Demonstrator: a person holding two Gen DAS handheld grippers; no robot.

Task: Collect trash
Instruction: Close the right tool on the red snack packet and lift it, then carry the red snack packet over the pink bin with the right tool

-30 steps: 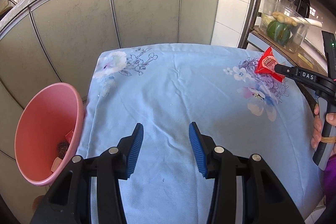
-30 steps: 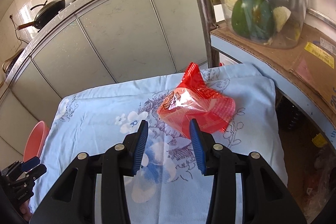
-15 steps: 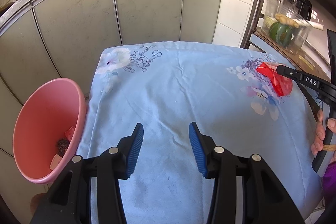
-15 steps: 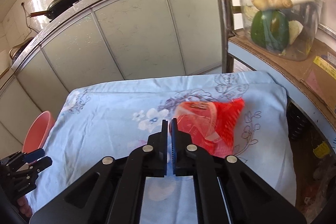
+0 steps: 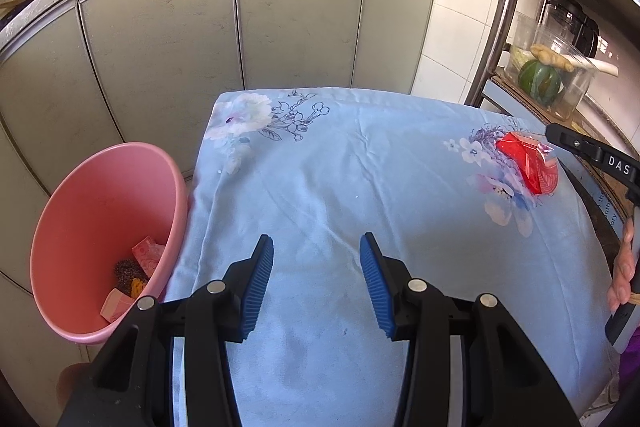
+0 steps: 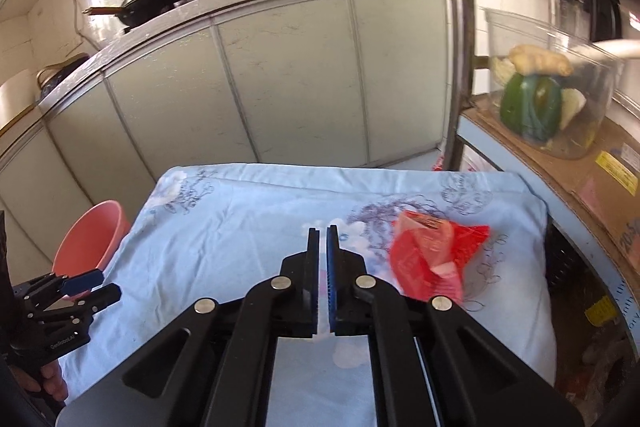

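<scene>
Our right gripper (image 6: 323,239) fingers together, nothing between; red wrapper (image 6: 434,259) just right of it, near cloth's (image 5: 360,187) right edge. Our left gripper (image 5: 316,267) fingers apart, over near edge. Pink bin (image 5: 100,179) beside left edge.

On my left feed I read "DAS" in white on the black right gripper (image 5: 592,157), and on my right feed "GenRobot.AI" on the black left gripper (image 6: 86,287); the brown cardboard box (image 6: 592,187) print stays illegible.

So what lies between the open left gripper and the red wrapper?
Only bare floral cloth: the left wrist view shows nothing between the left gripper and the red wrapper.
</scene>
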